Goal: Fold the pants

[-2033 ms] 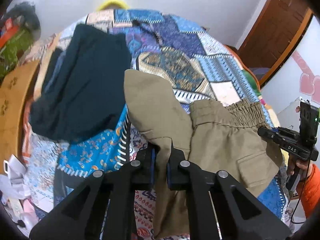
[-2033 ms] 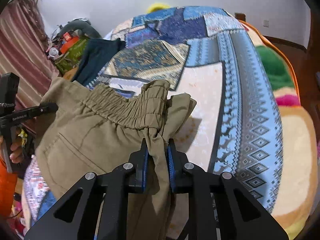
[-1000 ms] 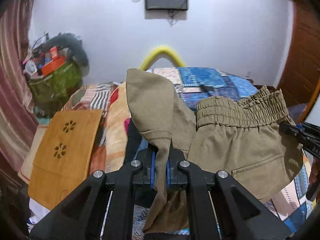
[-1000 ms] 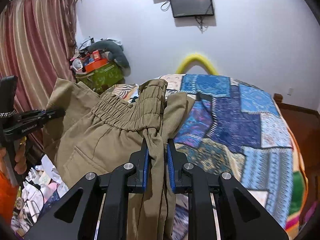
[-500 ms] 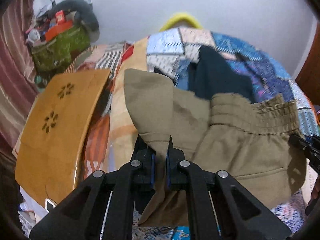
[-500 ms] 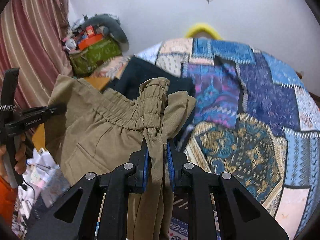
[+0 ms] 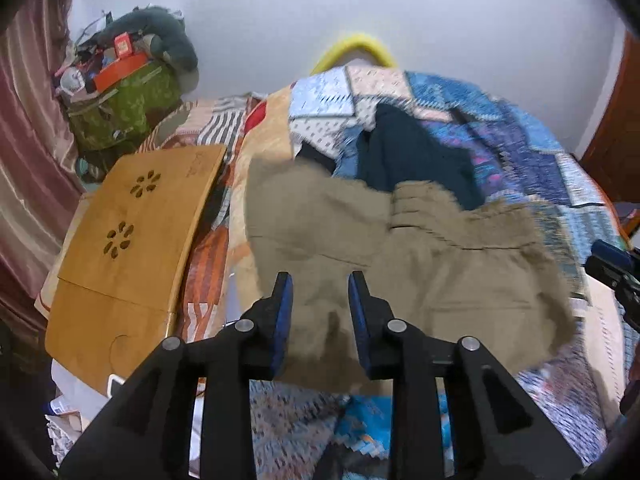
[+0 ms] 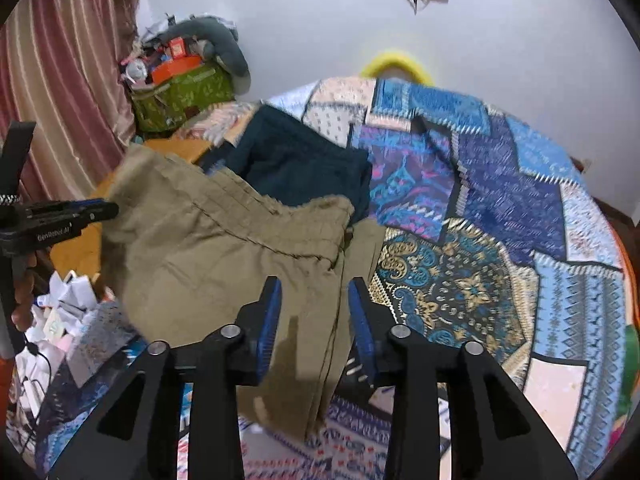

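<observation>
One khaki pants (image 7: 400, 264), one dark garment (image 7: 408, 160), one wooden board (image 7: 132, 240), two grippers (image 7: 320, 292) (image 8: 314, 300).

left gripper (image 7: 319, 292) spread, khaki pants (image 7: 400, 264) blurred

A patchwork quilt (image 8: 500, 208) covers the bed, with a dark teal garment (image 8: 296, 164) lying on it. Beside the bed sit a wooden lap desk (image 7: 128, 240) and a green bag (image 7: 120, 112) by the curtain (image 8: 68, 60).
</observation>
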A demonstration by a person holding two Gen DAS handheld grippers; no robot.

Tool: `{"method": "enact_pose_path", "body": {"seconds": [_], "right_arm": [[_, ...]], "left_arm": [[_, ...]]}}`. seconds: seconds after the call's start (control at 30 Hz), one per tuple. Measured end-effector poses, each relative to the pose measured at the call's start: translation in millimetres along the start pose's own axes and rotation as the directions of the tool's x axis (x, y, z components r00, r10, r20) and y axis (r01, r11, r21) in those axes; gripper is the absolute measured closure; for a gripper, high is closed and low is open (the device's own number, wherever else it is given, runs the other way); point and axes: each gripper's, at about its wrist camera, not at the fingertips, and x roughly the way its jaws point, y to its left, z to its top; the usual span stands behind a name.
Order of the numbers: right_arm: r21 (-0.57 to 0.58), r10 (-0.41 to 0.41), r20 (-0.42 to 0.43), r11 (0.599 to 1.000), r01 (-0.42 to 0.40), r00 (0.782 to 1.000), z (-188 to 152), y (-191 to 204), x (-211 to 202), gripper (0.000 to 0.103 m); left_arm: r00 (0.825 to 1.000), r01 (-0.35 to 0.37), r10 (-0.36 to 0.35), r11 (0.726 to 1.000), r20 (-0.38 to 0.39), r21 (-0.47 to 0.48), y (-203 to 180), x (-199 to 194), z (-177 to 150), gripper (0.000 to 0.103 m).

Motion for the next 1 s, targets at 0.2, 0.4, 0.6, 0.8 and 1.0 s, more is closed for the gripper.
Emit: {"method": "enact_pose_path", "body": {"seconds": [0.2,0.4,0.6,0.8,1.0], "right_arm": [[-0.026,0.021,0.151,1.000,-0.017,0.988,5.2,17.7,-83.4,0.071],[-0.062,0.064,0.319,0.997,-0.046,0.946,-1.3,40.2,-177.0,0.071],[-0.138,0.116,0.456,0.989,-0.059,0.882,-23.7,73.5,-258.0,0.071],[-0.157,0.171,0.535,0.982,-0.101,0.827,-53.7,96.4,-306.2,0.071],[-0.132,0.146,0.587,0.988,-0.084,0.797,-74.6,104.2,-322.7,0.048]], "left_arm": [[0.988,0.040,-0.048,0.998,0.144,0.056,-23.6,-97.2,-10.2,0.069],[0.947,0.082,-0.108,0.992,0.304,0.097,-47.7,-201.6,-35.2,0.065],[0.878,0.097,-0.135,0.990,0.459,0.105,-68.0,-296.5,-75.8,0.065],[0.817,0.064,-0.111,0.993,0.567,0.102,-85.1,-359.4,-120.4,0.059],[0.771,0.067,-0.114,0.993,0.627,0.098,-97.1,-398.7,-153.0,0.034]]}}
